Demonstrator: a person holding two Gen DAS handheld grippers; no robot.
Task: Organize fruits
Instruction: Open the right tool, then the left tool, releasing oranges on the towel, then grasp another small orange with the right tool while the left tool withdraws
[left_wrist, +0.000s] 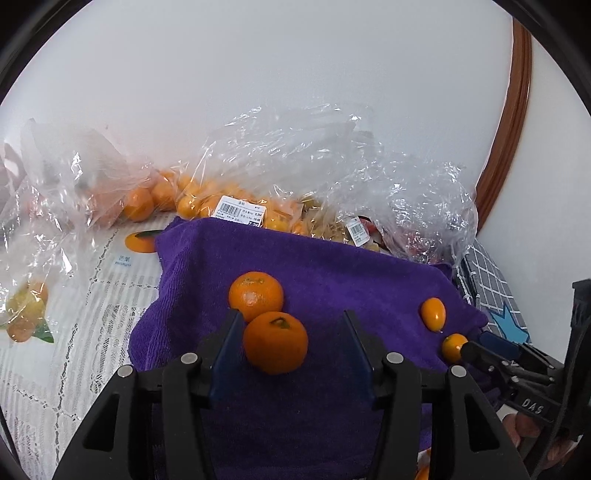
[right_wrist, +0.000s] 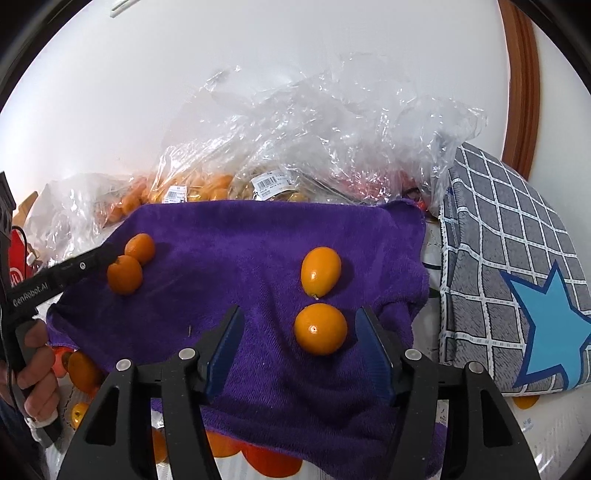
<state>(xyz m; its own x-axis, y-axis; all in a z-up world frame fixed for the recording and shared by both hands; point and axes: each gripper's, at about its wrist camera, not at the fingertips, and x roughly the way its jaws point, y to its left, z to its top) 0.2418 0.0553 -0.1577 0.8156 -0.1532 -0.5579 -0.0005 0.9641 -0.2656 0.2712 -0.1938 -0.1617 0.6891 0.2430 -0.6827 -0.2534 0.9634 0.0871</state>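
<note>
A purple towel (left_wrist: 332, 273) (right_wrist: 240, 236) lies on the table. Two tangerines lie on it side by side: the near one (left_wrist: 275, 342) (right_wrist: 125, 274) sits between the open fingers of my left gripper (left_wrist: 291, 332), the far one (left_wrist: 256, 296) (right_wrist: 139, 248) touches it. Two kumquats lie on the towel's right part: a round one (right_wrist: 320, 329) (left_wrist: 453, 347) between the open fingers of my right gripper (right_wrist: 299, 325), and an oval one (right_wrist: 320, 271) (left_wrist: 433, 314) just beyond it. Neither gripper holds anything.
Clear plastic bags (left_wrist: 258, 177) (right_wrist: 295, 147) with oranges and other fruit lie behind the towel. A grey checked cloth with a blue star (right_wrist: 517, 280) lies at the right. A fruit-printed tablecloth (left_wrist: 74, 295) covers the table.
</note>
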